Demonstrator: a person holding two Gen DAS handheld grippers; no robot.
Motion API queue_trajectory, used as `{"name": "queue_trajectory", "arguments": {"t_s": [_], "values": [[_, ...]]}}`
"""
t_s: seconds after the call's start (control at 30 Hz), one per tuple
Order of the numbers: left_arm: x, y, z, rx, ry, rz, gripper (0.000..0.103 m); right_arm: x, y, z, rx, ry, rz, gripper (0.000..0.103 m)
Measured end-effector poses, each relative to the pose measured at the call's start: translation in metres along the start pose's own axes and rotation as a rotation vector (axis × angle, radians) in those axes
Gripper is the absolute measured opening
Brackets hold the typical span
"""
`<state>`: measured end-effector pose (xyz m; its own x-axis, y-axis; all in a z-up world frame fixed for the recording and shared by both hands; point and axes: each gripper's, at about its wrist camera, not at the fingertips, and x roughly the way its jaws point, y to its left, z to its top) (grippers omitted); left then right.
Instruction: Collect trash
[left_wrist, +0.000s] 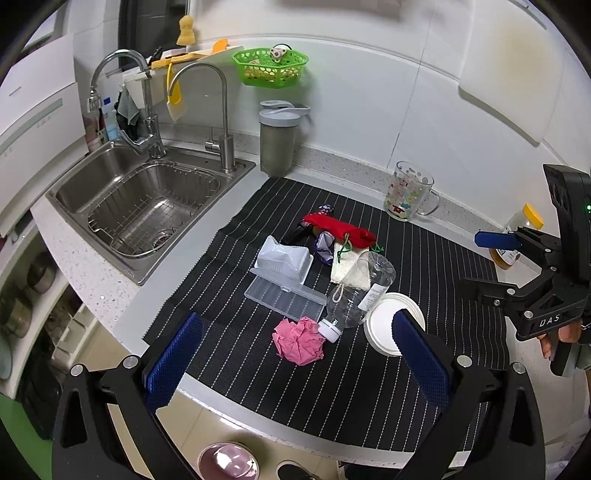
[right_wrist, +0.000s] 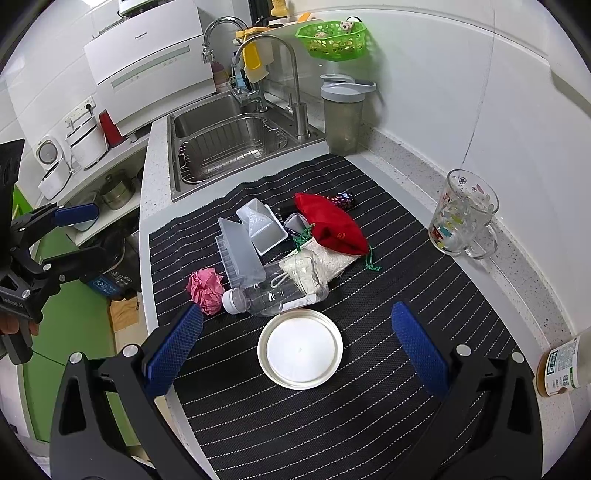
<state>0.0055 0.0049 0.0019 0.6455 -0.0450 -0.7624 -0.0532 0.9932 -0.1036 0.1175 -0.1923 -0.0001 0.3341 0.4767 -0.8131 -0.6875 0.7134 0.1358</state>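
On the black striped mat (left_wrist: 229, 354) lies a heap of trash: a crumpled pink paper (left_wrist: 297, 341) (right_wrist: 206, 290), a clear plastic bottle (left_wrist: 354, 295) (right_wrist: 280, 291) on its side, a round white lid (left_wrist: 382, 325) (right_wrist: 300, 349), a clear box lid (left_wrist: 286, 295), a white plastic tray (left_wrist: 284, 260), a red pouch (left_wrist: 340, 229) (right_wrist: 332, 225) and a white mesh bag (left_wrist: 349, 271). My left gripper (left_wrist: 297, 315) hovers open at the mat's near edge, short of the pink paper. My right gripper (right_wrist: 295, 308) is open above the white lid, holding nothing.
A steel sink (left_wrist: 147, 206) with a wire basket and two faucets lies left of the mat. A grey shaker bottle (left_wrist: 277, 144) stands at the back, a printed glass mug (left_wrist: 408, 192) and a yellow-lidded jar (left_wrist: 517, 236) at the right. A lined bin (left_wrist: 227, 461) sits below the counter.
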Motion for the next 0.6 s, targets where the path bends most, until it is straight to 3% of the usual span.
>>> {"name": "queue_trajectory", "arguments": {"t_s": [0.3, 0.6], "values": [[0.005, 0.001, 0.0, -0.004, 0.011, -0.006, 0.098, 0.001, 0.0, 0.0, -0.001, 0.008, -0.001, 0.1], [0.037, 0.004, -0.005, -0.001, 0.07, -0.018, 0.098, 0.009, -0.007, -0.004, 0.009, 0.035, -0.005, 0.1]]}}
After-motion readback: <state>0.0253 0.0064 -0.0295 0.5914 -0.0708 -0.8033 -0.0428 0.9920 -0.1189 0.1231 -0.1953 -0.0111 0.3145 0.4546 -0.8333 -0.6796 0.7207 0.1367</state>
